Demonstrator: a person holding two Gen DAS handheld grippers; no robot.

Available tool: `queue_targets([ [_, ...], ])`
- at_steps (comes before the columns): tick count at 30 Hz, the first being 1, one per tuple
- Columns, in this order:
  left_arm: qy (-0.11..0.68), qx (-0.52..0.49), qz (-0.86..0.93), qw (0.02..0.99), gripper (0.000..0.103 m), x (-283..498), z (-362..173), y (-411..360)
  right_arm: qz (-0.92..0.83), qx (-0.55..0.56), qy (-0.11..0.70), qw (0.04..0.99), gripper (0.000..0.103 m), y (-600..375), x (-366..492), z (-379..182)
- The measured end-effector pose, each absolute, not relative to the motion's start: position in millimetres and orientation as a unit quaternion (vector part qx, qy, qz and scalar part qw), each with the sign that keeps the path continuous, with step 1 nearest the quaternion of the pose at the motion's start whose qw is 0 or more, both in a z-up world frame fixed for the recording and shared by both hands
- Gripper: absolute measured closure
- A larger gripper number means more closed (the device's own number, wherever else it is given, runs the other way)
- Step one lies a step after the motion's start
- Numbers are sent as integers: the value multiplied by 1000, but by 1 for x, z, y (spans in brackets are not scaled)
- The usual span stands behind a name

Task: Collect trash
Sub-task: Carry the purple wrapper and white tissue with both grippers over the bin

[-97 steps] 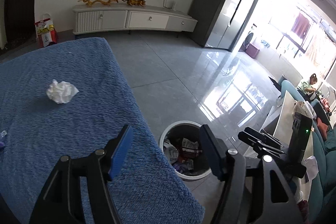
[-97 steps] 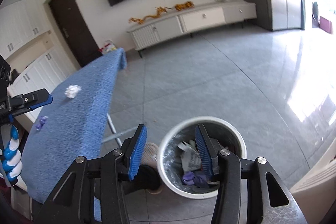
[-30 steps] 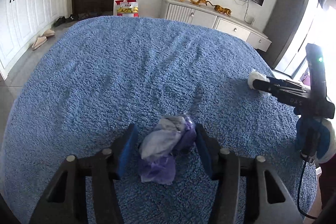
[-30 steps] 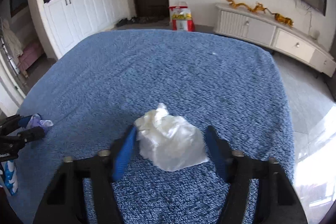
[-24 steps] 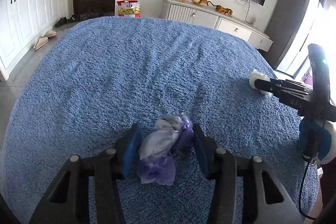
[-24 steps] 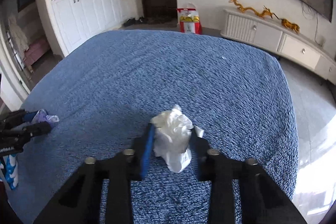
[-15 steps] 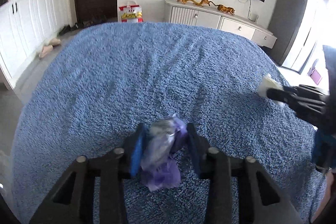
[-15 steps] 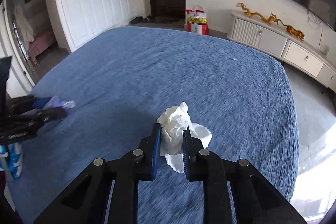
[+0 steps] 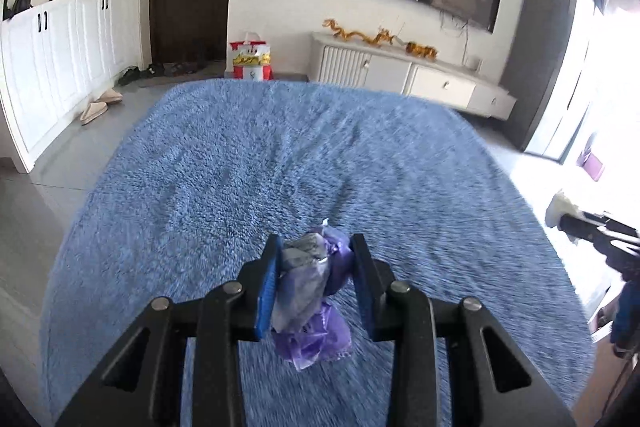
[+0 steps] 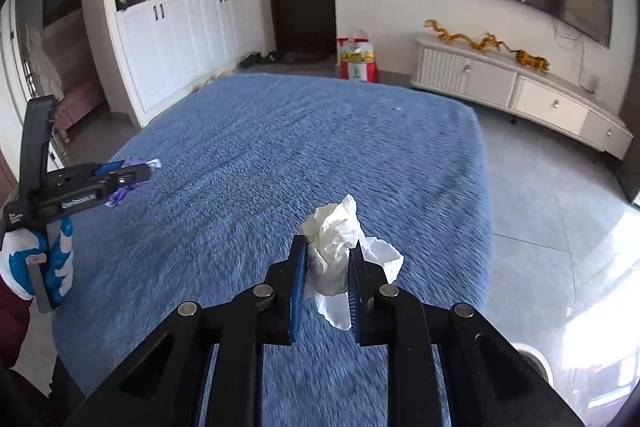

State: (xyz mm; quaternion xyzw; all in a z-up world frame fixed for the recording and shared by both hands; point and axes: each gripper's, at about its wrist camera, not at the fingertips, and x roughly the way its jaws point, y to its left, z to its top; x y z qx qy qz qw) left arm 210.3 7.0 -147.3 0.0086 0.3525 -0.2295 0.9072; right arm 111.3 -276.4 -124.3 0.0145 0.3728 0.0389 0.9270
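My left gripper (image 9: pixel 315 249) is shut on a crumpled purple plastic wrapper (image 9: pixel 310 291) and holds it above the blue fuzzy table cover (image 9: pixel 280 163). My right gripper (image 10: pixel 329 247) is shut on a crumpled white tissue (image 10: pixel 338 243), lifted above the same cover (image 10: pixel 280 155). In the right wrist view the left gripper (image 10: pixel 138 171) shows at the far left with the purple wrapper (image 10: pixel 124 193) in it. In the left wrist view the right gripper's fingers (image 9: pixel 580 227) show at the right edge with a bit of white tissue (image 9: pixel 558 209).
The rim of a white trash bin (image 10: pixel 536 361) shows on the floor at lower right of the right wrist view. A white TV cabinet (image 10: pixel 516 91) with gold dragon figures, a red bag (image 10: pixel 356 63), white cupboards (image 10: pixel 176 35) and a dark door stand beyond the table.
Both grippers closed on their trash, the left on the purple wrapper and the right on the white tissue, and lifted them off the cover. The views have risen and pulled back.
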Motion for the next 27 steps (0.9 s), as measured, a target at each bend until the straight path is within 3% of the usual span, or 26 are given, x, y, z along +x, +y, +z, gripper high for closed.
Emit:
queue_targets([
  [16, 270, 48, -213, 938, 71, 107, -66, 1, 52, 48, 301, 951, 85, -294, 39, -92],
  [27, 248, 108, -218, 938, 71, 65, -53, -58, -4, 87, 272, 958, 84, -353, -13, -93],
])
